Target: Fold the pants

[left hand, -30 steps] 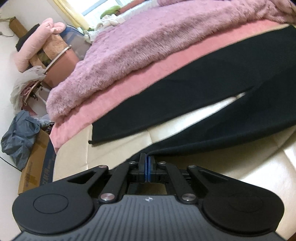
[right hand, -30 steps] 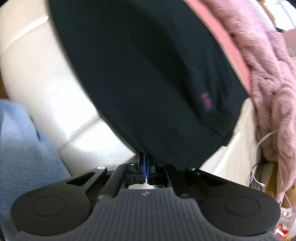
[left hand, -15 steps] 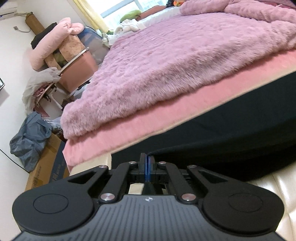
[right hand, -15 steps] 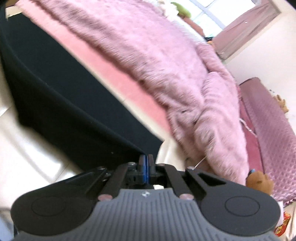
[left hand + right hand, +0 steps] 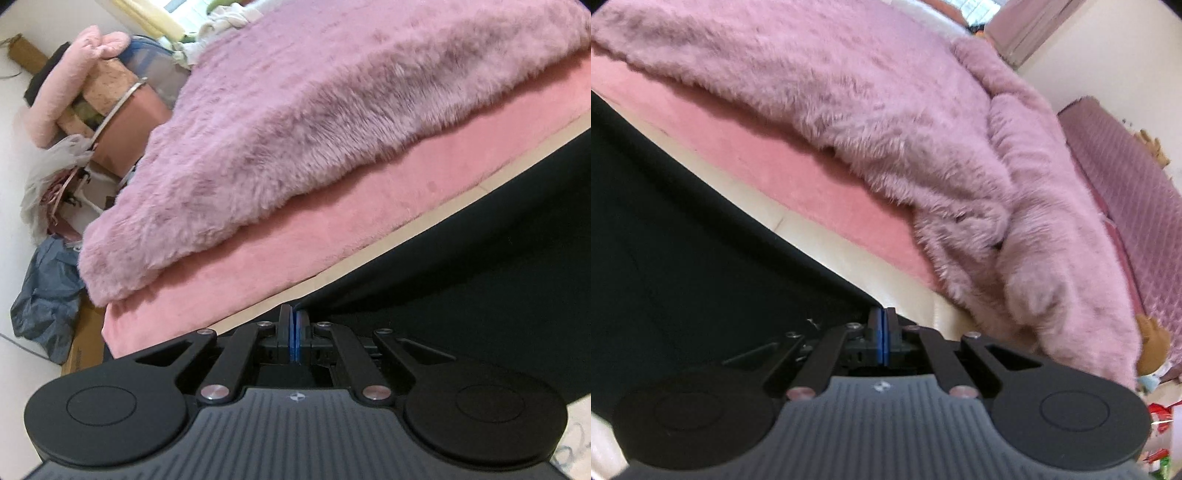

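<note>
While the pants (image 5: 480, 266) are being pinched by the left gripper (image 5: 294, 314), their length is being stretched rightward. The opposite edge is being clamped by the right gripper (image 5: 882, 314).

Fluffy mauve blanket (image 5: 332, 122) spread over a pink sheet (image 5: 332, 236), cardboard box (image 5: 83, 347) beside a crumpled grey bag (image 5: 44, 295), quilted purple sofa (image 5: 1126, 177) set behind.

we are in a lived-in home bedroom: a bed (image 5: 258, 266) under a fluffy pink blanket (image 5: 332, 122). left of the bed lie a cardboard box (image 5: 83, 343), a grey bag (image 5: 44, 295) and a pink plush toy (image 5: 70, 77); beyond it, a curtained window (image 5: 155, 18).
</note>
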{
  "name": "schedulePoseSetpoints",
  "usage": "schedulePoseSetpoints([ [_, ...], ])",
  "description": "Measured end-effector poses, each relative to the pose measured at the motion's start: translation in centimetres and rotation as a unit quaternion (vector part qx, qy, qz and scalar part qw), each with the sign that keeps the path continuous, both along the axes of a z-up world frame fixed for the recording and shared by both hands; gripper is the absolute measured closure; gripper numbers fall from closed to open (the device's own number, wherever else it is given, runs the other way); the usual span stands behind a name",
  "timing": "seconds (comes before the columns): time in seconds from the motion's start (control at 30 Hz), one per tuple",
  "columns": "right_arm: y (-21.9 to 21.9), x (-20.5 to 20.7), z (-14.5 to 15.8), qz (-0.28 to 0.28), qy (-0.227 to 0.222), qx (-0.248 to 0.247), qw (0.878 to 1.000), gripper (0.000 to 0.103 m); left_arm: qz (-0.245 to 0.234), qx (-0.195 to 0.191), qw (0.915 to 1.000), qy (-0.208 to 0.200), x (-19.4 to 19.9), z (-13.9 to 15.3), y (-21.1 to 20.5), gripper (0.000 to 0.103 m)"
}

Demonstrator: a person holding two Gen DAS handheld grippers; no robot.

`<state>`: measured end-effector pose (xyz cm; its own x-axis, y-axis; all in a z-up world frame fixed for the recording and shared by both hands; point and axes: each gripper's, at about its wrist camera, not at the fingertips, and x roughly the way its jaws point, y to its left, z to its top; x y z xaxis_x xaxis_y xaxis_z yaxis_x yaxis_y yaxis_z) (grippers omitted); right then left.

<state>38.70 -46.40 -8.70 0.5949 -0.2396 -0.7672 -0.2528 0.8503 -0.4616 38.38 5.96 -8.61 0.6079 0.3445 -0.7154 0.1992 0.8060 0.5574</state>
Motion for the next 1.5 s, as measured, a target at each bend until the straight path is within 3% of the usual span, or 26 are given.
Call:
schedulePoseSetpoints([
  [0.23,-0.4,2.5,-4.6,-0.008,0.031,0.006,0.999,0.103,-0.013,0.019,0.9995,0.02,2.2,-3.0,-0.6,0.103],
  [0.4,-0.6,2.8,-6.0,-0.011,0.032,0.012,0.999,0.103,-0.014,0.023,0.9993,0.024,2.3,-4.4,-0.7,0.103],
  [0.53,-0.3,1.9,-5.1,-0.009,0.008,0.007,1.0,0.103,-0.01,0.011,0.9999,-0.005,1.0,-3.1,-0.4,0.103],
  [0.67,0.3,-0.4,-1.4,0.0,-0.047,0.003,0.999,0.103,-0.006,-0.012,0.9991,-0.04,-0.8,0.3,-0.1,0.103],
  [0.77,0.6,-1.1,1.7,0.006,-0.07,0.007,0.997,0.103,-0.013,-0.009,0.999,-0.042,-0.6,1.4,-0.3,0.103],
  [0.83,0.6,-0.3,2.3,0.003,-0.066,0.015,0.998,0.103,-0.021,0.004,0.9992,-0.033,0.4,0.6,-0.6,0.103],
  [1.1,-0.1,3.2,-4.3,-0.032,-0.031,0.017,0.999,0.103,0.003,0.008,0.9999,-0.009,2.9,-3.7,-0.3,0.103],
  [1.27,-0.5,4.1,-6.0,-0.043,-0.028,0.026,0.998,0.103,0.013,0.006,0.9999,-0.008,3.4,-4.9,0.0,0.103],
  [1.4,-0.2,4.0,-6.4,-0.045,-0.029,0.021,0.998,0.103,0.015,-0.005,0.9996,-0.025,2.7,-3.7,0.0,0.103],
  [1.5,0.0,2.5,-4.5,-0.042,-0.056,0.022,0.997,0.103,0.008,-0.013,0.9986,-0.051,1.0,-1.4,0.3,0.103],
])
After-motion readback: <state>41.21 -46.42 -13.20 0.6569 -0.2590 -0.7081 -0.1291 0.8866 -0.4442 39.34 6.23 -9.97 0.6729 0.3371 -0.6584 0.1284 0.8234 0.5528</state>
